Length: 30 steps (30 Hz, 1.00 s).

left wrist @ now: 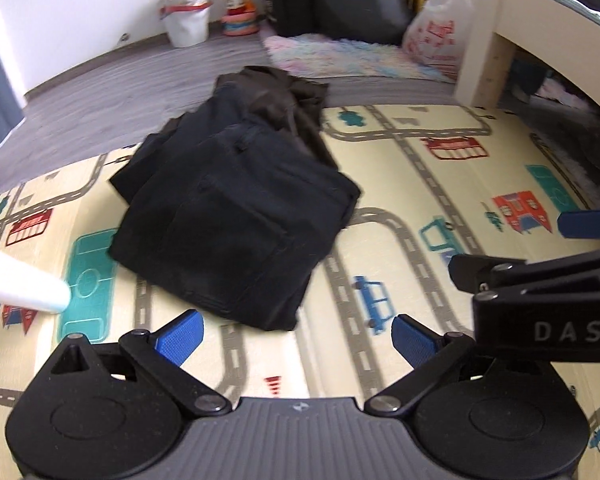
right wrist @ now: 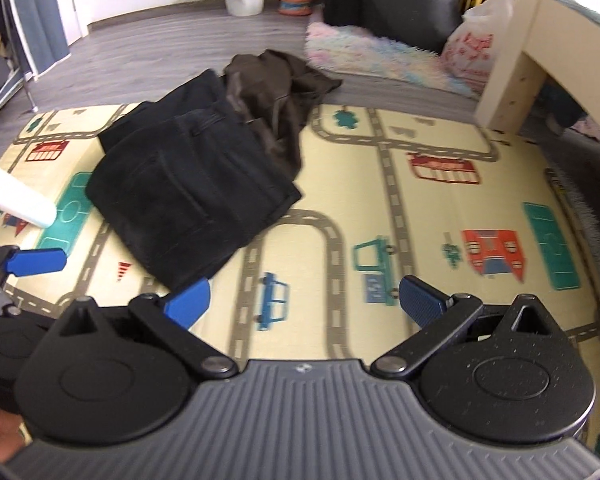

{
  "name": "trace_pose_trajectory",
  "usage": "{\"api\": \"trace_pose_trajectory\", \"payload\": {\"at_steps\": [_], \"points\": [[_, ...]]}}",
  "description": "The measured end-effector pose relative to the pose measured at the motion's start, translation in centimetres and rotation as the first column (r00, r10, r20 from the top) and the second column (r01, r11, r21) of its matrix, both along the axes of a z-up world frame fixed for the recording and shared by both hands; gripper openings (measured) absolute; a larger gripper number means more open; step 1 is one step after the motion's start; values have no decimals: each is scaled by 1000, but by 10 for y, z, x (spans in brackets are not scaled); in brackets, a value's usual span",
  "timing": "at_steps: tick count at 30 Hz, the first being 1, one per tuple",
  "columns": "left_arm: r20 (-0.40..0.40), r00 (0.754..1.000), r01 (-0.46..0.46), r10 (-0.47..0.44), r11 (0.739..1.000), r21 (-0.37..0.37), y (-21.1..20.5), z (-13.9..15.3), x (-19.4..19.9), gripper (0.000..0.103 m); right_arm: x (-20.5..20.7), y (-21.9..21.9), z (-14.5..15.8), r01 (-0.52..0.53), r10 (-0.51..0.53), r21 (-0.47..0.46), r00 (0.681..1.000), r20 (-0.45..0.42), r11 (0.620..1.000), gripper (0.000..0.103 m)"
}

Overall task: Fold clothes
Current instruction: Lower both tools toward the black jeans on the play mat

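Matt black cloth trousers [left wrist: 236,216] lie on a smooth printed mat [left wrist: 420,184]; the tool [left wrist: 296,336] has ribbed blue plastic pads [left wrist: 180,334]; a fluffy rug [left wrist: 340,54] beyond.

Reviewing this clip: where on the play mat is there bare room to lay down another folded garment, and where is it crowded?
Free: the play mat right of the folded black trousers, out toward the bed frame, and the strip between the trousers and both open grippers. Crowded: the mat's far-left part, where the trousers meet the crumpled brown garment, with a white leg at the left edge.
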State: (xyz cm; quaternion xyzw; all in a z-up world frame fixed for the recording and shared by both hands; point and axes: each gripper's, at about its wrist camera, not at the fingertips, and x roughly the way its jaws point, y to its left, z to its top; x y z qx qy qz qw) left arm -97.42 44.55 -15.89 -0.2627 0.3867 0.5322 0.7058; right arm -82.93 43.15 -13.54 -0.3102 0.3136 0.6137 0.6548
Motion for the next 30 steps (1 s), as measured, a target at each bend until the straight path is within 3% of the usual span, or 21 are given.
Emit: {"api": "trace_pose_trajectory", "payload": {"at_steps": [9, 20, 23, 30], "points": [[-16, 999, -40, 39, 999, -35, 35, -28, -34, 102, -33, 35, -25, -3, 2, -34, 1000, -29, 999, 103], [-41, 993, -110, 106, 989, -104, 96, -80, -41, 102, -43, 95, -71, -27, 25, -106, 999, -20, 994, 103], [-53, 991, -126, 122, 989, -82, 106, -89, -42, 102, -44, 109, -80, -36, 34, -103, 999, -17, 994, 103], [-95, 986, -143, 139, 989, -41, 131, -108, -40, 102, -46, 142, -100, -36, 45, -99, 995, 90, 994, 103]]}}
